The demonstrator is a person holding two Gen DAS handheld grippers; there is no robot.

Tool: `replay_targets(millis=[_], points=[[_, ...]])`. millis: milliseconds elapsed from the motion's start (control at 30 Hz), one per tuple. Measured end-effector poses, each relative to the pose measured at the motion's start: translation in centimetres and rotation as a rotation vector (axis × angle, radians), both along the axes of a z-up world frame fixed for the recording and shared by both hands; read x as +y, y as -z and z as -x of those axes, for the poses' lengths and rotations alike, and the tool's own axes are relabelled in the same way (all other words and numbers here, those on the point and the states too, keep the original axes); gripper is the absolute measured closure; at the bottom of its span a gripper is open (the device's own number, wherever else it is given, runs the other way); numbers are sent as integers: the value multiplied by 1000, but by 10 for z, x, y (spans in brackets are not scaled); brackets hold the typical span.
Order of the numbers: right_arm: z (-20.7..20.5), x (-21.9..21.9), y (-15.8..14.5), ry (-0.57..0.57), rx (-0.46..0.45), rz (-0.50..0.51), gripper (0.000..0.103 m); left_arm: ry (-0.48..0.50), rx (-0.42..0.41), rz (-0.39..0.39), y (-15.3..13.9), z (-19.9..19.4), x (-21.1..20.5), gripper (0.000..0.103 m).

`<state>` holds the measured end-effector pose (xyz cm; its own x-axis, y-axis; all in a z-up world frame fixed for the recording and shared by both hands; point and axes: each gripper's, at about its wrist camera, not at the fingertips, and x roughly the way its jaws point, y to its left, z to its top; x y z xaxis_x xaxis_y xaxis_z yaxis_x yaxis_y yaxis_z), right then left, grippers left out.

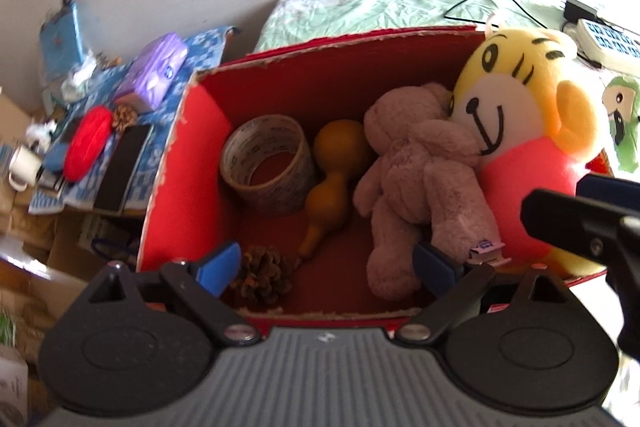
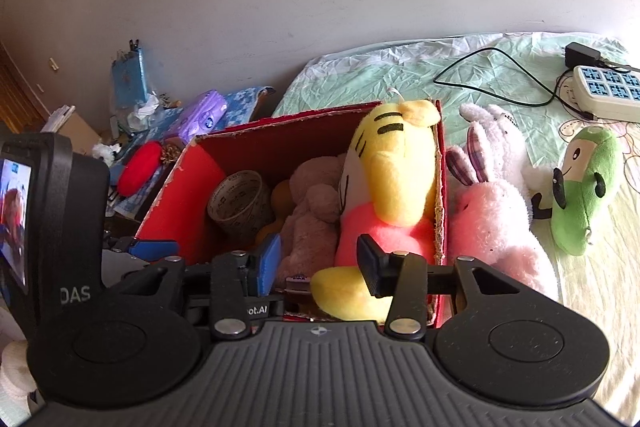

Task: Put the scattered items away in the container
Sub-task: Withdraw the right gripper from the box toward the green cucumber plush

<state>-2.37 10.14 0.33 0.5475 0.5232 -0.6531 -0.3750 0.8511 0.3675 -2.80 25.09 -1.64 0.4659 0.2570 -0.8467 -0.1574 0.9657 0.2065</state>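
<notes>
box [image 2: 200, 187]: tiger plush [image 2: 394, 179], bear, tape lying inside; beside box: pink rabbit [image 2: 496, 219], green plush [image 2: 584, 187] waiting; right hand-held gripper [image 2: 320, 267] standing half-open, empty; left hand-held gripper [image 1: 324, 263] gaping, empty

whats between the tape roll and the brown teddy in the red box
An orange gourd-shaped toy lies between the tape roll and the brown teddy on the floor of the red box. The left wrist view shows it best.
</notes>
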Motion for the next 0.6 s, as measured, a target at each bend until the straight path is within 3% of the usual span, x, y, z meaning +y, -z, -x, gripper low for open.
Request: replay_targets(millis=[367, 600], points=[[10, -37, -10, -81, -46, -30, 58, -75, -70, -67, -28, 18, -40, 9], [7, -72, -7, -91, -38, -38, 58, -98, -74, -74, -30, 21, -71, 8]])
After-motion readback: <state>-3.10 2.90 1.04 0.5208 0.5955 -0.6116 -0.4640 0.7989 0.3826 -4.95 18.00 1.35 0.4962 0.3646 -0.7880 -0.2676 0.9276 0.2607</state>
